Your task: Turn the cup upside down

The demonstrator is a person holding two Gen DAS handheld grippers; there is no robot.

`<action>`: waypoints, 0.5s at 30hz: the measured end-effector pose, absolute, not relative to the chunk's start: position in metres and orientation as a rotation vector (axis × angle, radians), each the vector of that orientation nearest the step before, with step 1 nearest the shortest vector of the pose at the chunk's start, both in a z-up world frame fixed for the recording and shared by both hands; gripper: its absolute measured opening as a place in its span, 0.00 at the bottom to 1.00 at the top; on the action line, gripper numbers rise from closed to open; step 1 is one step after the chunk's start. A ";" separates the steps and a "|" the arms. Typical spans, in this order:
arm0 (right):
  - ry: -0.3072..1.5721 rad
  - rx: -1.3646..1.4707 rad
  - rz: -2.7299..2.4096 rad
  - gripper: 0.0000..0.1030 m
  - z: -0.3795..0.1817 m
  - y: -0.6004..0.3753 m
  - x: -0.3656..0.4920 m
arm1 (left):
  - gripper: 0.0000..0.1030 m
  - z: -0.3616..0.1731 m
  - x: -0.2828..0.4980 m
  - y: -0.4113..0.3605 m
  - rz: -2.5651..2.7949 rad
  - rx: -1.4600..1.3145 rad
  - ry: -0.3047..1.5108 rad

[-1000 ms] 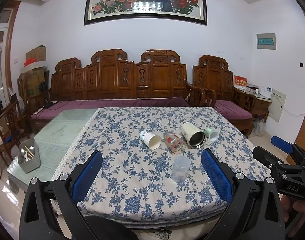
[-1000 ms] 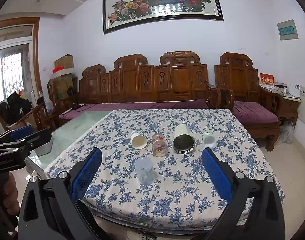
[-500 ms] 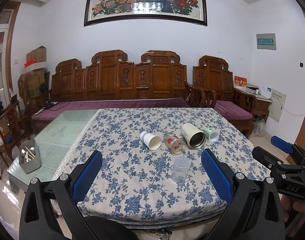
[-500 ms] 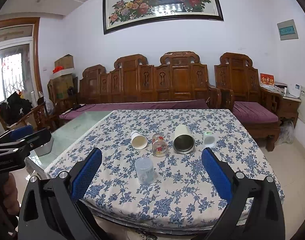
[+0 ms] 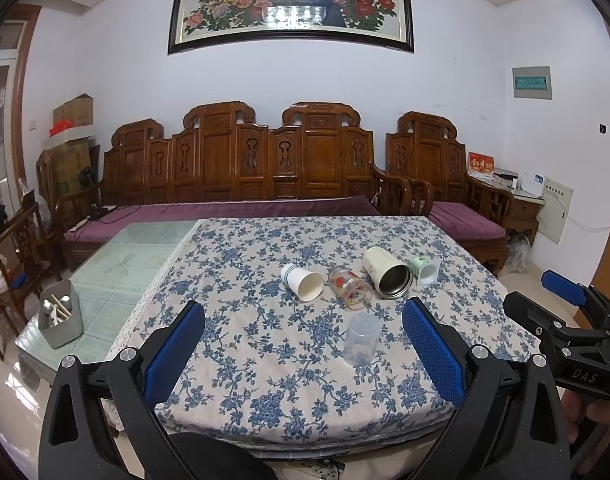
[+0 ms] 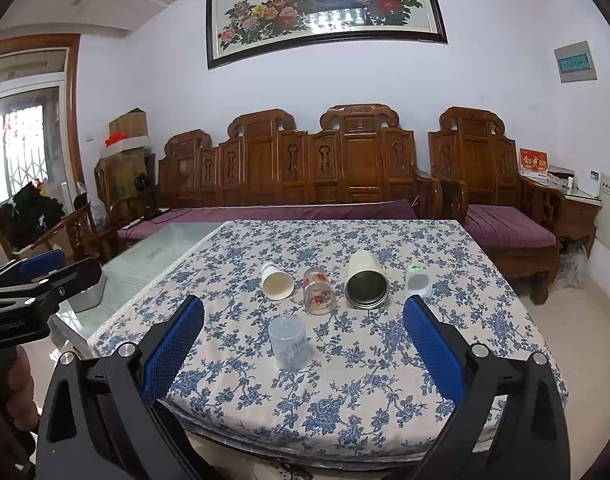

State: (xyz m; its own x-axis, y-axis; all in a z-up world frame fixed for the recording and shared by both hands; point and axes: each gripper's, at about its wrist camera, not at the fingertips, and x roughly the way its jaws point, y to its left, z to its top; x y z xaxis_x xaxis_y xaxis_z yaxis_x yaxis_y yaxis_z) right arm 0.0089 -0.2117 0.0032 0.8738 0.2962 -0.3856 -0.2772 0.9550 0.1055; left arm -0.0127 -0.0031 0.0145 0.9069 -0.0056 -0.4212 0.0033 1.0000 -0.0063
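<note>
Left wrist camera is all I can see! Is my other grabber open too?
Observer: Yes. In the right wrist view the right gripper has its blue pads spread wide with nothing held. The clear plastic cup stands on the tablecloth ahead of it.
Operator: Can you see my left grabber from there?
Observer: Yes. The left gripper shows from the side at the left edge, and a hand grips its handle.
Operator: Is there a window in the room?
Observer: Yes. A bright window with a metal grille is on the far left.
</note>
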 end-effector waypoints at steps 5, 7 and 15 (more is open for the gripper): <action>0.409 0.046 0.298 0.97 0.003 -0.212 0.009 | 0.92 0.015 -0.013 -0.004 -0.004 -0.004 0.434; 0.410 0.047 0.300 0.97 0.003 -0.212 0.009 | 0.92 0.015 -0.013 -0.004 -0.004 -0.004 0.432; 0.411 0.047 0.300 0.97 0.003 -0.212 0.009 | 0.92 0.017 -0.014 -0.004 -0.004 -0.004 0.428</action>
State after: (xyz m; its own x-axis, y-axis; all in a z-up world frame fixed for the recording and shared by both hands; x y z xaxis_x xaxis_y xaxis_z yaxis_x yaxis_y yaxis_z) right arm 0.0091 -0.2121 0.0032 0.8734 0.2970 -0.3860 -0.2780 0.9547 0.1056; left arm -0.0136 -0.0043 0.0165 0.9099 -0.0044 -0.4148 0.0028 1.0000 -0.0045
